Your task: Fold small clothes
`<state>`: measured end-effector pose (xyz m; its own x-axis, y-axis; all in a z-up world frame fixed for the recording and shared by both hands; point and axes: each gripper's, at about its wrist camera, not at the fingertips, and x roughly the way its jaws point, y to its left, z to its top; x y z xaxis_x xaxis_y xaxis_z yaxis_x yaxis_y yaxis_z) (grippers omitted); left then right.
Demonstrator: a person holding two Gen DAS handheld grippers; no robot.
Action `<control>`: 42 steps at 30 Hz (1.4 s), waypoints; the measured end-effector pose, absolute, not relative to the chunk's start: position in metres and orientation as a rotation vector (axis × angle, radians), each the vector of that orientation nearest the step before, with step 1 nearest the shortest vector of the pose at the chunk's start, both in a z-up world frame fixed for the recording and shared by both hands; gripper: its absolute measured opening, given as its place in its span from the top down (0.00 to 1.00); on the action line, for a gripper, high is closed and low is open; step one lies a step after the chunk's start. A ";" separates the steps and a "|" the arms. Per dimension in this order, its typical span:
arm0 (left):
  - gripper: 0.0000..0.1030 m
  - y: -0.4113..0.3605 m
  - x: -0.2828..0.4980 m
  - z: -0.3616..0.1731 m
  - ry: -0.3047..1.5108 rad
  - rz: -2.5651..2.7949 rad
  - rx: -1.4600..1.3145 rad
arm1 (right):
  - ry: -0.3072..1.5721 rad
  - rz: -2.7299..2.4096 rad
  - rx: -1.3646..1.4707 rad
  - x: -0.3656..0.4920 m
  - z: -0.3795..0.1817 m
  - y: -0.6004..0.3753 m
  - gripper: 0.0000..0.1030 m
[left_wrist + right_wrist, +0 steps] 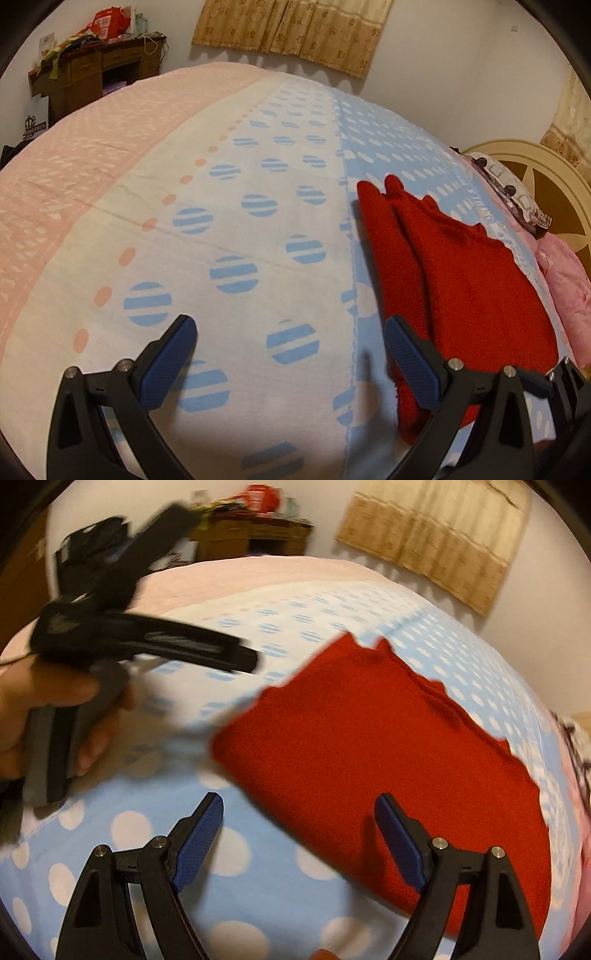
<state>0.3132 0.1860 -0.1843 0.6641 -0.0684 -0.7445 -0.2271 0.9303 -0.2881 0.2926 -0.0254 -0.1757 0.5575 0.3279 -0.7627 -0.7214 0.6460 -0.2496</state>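
Note:
A folded red garment (461,280) lies flat on the blue dotted part of the bed sheet (258,240); it also shows in the right wrist view (369,749). My left gripper (290,328) is open and empty, above the sheet just left of the garment, its right finger beside the garment's near left edge. My right gripper (299,805) is open and empty, above the garment's near edge. The left gripper's body, held in a hand (48,709), shows blurred at the left of the right wrist view.
A wooden desk (88,74) piled with bags stands at the far left wall. Curtains (291,29) hang on the back wall. A pillow (517,192) and a cream headboard (535,162) are at the right. A pink blanket (569,288) lies beside the garment.

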 end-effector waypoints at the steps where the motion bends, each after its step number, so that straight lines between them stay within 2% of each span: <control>1: 0.00 0.186 0.313 -0.184 0.846 0.093 -0.376 | 0.729 0.668 -0.615 0.289 -0.177 -0.020 0.18; 12: 0.00 0.181 0.317 -0.186 0.869 0.088 -0.332 | 0.651 0.575 -0.748 0.283 -0.190 0.004 0.19; 16: 0.00 0.181 0.318 -0.185 0.873 0.084 -0.333 | 0.661 0.539 -0.744 0.293 -0.191 0.005 0.24; 18: 0.00 0.181 0.318 -0.185 0.879 0.081 -0.332 | 0.670 0.548 -0.730 0.294 -0.191 0.007 0.37; 20: 0.00 0.181 0.319 -0.184 0.886 0.063 -0.336 | 0.670 0.555 -0.729 0.294 -0.191 0.008 0.39; 30: 0.00 0.194 0.337 -0.166 0.859 -0.029 -0.340 | 0.625 0.538 -0.746 0.288 -0.197 0.005 0.40; 36: 0.00 0.176 0.372 -0.156 0.829 -0.184 -0.397 | 0.605 0.531 -0.750 0.288 -0.197 0.005 0.40; 42: 0.00 0.152 0.406 -0.168 0.884 -0.239 -0.408 | 0.594 0.538 -0.742 0.284 -0.199 0.004 0.43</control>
<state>0.4057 0.1521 -0.1684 0.6148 -0.3667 -0.6982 0.0355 0.8973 -0.4401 0.2838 0.0041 -0.1986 0.7093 0.2383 -0.6634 -0.6368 0.6203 -0.4580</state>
